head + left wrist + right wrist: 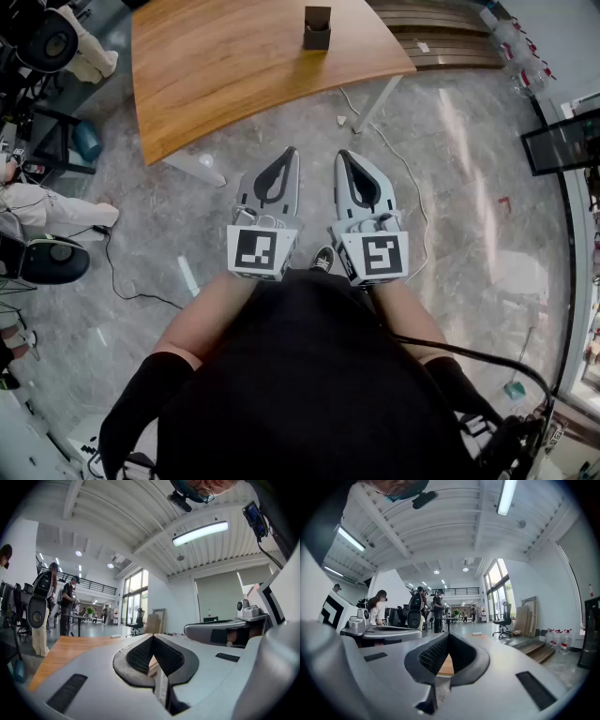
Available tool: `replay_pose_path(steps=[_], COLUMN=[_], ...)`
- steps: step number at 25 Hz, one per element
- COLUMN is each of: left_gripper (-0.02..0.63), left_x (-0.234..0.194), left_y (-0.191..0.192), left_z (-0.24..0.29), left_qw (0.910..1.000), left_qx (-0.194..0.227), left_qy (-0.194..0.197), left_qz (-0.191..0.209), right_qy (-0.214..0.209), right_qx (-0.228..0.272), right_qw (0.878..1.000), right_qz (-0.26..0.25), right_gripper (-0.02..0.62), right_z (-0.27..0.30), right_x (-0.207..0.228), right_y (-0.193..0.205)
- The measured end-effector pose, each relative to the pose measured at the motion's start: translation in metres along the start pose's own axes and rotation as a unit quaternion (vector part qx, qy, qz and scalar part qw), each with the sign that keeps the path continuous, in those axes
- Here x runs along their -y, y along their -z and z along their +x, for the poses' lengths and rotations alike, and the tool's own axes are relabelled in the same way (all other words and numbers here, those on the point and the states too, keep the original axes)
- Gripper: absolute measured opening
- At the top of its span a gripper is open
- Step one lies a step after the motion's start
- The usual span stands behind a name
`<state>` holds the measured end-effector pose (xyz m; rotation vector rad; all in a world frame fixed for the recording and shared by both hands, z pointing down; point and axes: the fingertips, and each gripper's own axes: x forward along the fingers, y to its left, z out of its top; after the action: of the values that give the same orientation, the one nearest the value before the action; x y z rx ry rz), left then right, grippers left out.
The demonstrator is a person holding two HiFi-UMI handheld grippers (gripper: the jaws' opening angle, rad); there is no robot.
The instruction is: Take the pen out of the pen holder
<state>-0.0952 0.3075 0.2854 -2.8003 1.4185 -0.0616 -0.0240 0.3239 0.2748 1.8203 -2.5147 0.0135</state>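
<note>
Head view, steeply down: a person in a black top holds two grey-and-white tongs side by side, close to the body, both pointing fwd. The left tongs [289, 153] & the right tongs [344, 156] each carry a black-and-white marker cube at the rear. Both pairs are pressed together at the tips w/ nothing between them. Each gripper view shows only dark ribbed pads meeting, w/ a sliver of wood seen through the gap behind the tips.

Well ahead of the tips, approx in line w/ the space between the two tongs, a small, dark, square-sided pen holder [317, 26] stands upright. It sits on a curved, light-brown wooden bench [234, 75], on the part farthest from the tongs. The pen itself is too small to make out at this range. Grey stone-look floor [469, 169] lies under the tongs & between them and the bench's near edge.

Judgement: the task is not yet under way. The tongs are prob. kept shut & tucked in because nothing is within reach to grip. The holder stands upright, so a pen in it would lift straight up & out. The next move prob. calls for getting closer, then spreading one pair above the holder.
</note>
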Motion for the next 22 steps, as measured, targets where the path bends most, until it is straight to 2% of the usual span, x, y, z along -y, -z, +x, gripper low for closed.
replay_pose_path(steps=[10,14,17,22], left_gripper=[0.0,0.0,0.0,0.0], left_x=[0.0,0.006,0.013,0.023], left_y=[0.004,0.004,0.004,0.001], left_z=[0.002,0.004,0.007,0.011], left_qw=[1.0,0.9999,0.9997,0.999], left_qx=[-0.003,-0.004,-0.003,0.003], left_qy=[-0.007,-0.013,-0.02,-0.043], left_qz=[0.002,0.006,0.01,0.011], right_qy=[0.003,-0.009,-0.022,-0.022], right_qx=[-0.002,-0.009,-0.012,0.002], right_qw=[1.0,1.0,0.999,1.0], right_qz=[0.003,0.014,0.022,0.006], right_gripper=[0.014,0.014,0.014,0.014], right_z=[-0.001,-0.004,-0.008,-0.019], right_x=[0.005,0.009,0.017,0.035], right_y=[0.007,0.009,0.009,0.003])
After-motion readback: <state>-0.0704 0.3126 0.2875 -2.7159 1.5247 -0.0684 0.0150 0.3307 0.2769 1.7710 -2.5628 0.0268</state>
